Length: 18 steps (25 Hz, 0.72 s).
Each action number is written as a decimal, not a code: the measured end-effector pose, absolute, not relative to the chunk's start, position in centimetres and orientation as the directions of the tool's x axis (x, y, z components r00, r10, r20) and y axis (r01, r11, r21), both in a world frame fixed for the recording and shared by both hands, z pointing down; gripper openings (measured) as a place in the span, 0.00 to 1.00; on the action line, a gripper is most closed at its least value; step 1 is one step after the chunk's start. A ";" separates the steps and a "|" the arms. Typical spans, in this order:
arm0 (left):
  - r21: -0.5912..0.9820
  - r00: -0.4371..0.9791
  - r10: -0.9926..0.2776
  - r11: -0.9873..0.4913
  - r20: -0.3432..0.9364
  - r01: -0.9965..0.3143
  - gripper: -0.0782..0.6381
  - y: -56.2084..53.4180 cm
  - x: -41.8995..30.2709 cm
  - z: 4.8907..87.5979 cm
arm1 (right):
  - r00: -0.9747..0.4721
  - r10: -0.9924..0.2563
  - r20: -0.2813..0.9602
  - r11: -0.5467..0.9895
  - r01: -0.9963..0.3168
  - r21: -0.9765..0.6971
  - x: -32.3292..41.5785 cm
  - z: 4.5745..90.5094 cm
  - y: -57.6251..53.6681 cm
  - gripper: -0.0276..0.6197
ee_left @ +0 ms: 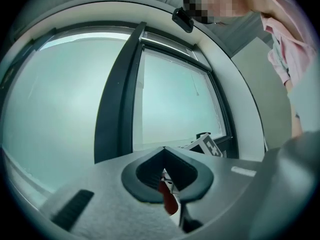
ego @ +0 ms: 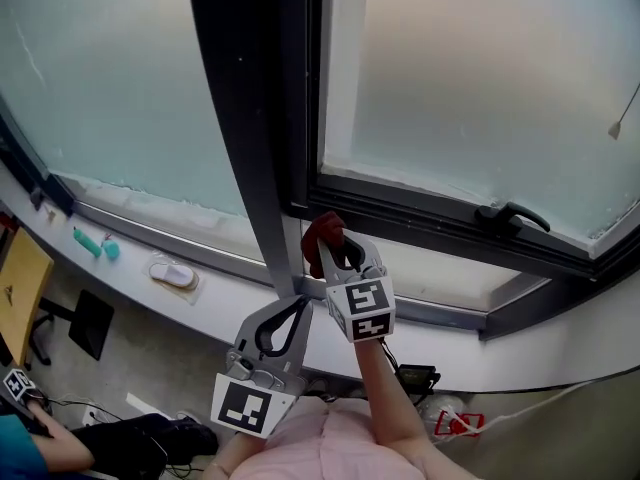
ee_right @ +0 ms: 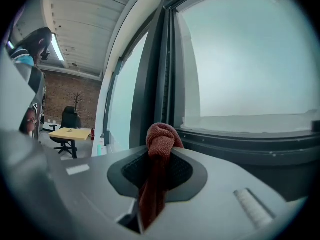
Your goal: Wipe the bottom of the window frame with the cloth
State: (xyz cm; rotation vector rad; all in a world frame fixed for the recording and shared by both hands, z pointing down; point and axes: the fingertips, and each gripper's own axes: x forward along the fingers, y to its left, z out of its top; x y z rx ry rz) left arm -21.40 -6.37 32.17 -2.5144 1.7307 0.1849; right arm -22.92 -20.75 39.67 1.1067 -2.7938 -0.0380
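A dark red cloth (ego: 325, 231) is bunched between the jaws of my right gripper (ego: 333, 246), which is shut on it. It is held just below the dark bottom rail of the window frame (ego: 440, 226), near the vertical mullion (ego: 255, 168). In the right gripper view the cloth (ee_right: 159, 141) sticks up from the jaws and hangs down behind them, with the bottom rail (ee_right: 250, 144) close ahead. My left gripper (ego: 302, 301) sits lower and to the left, shut with nothing in it. The left gripper view shows its closed tips (ee_left: 164, 151) and a bit of red cloth (ee_left: 169, 201).
A black window handle (ego: 512, 215) lies on the rail to the right. On the white sill (ego: 220, 298) at the left sit a teal object (ego: 88, 242) and a white object (ego: 173, 273). Below are a yellow table (ego: 18, 288), cables and a seated person (ego: 40, 446).
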 end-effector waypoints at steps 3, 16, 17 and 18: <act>-0.006 0.311 -0.939 -0.314 -0.147 -0.949 0.11 -5.9 -23.2 32.1 | -0.738 -0.659 0.145 0.750 -0.659 0.049 -25.3 41.2 -21.6 0.15; -0.019 0.234 -0.961 -0.234 -0.149 -0.972 0.11 -5.8 -26.0 31.4 | -0.724 -0.665 0.181 0.743 -0.665 0.070 -29.1 43.9 -26.0 0.14; -0.020 0.236 -0.960 -0.236 -0.148 -0.972 0.11 -5.8 -25.7 31.5 | -0.728 -0.664 0.170 0.746 -0.662 0.076 -29.0 43.8 -26.0 0.14; -0.020 0.238 -0.960 -0.238 -0.148 -0.971 0.11 -5.9 -25.5 31.5 | -0.732 -0.660 0.166 0.749 -0.657 0.081 -29.0 43.7 -25.9 0.14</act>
